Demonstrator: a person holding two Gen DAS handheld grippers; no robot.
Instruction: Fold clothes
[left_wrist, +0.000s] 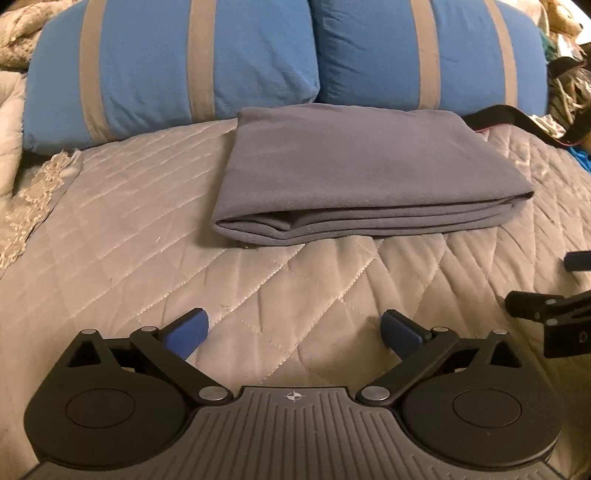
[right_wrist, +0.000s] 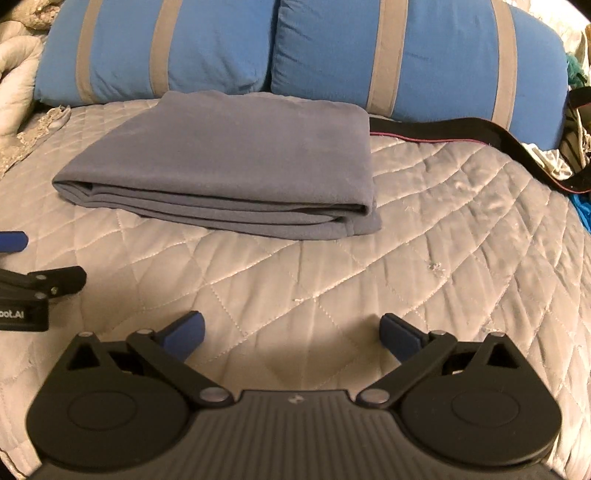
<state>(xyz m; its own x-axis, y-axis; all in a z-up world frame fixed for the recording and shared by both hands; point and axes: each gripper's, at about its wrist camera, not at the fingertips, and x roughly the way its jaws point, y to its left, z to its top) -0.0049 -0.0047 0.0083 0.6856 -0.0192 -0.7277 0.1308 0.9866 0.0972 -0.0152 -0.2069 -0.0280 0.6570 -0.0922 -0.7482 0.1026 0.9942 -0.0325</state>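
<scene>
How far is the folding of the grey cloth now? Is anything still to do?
Looks done: the grey cloth lies folded in flat layers on the quilt, before the blue pillows. In hand: nothing; the left gripper and the right gripper are both open and empty. Left: perhaps the black strap beside the cloth, if it counts as clothing.

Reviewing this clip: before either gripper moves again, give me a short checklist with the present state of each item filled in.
1. Left gripper open, nothing between its fingers: ok.
2. Right gripper open, nothing between its fingers: ok.
3. Folded grey garment lies flat on the quilted bedspread, layered edges facing the grippers: ok.
4. Both grippers apart from the garment, bare quilt between: ok.
5. Black strap clear of the garment: cannot tell; it runs from the garment's far right corner.
6. Folded edges lined up evenly: not ok; the bottom layer sticks out at the near right corner.
</scene>
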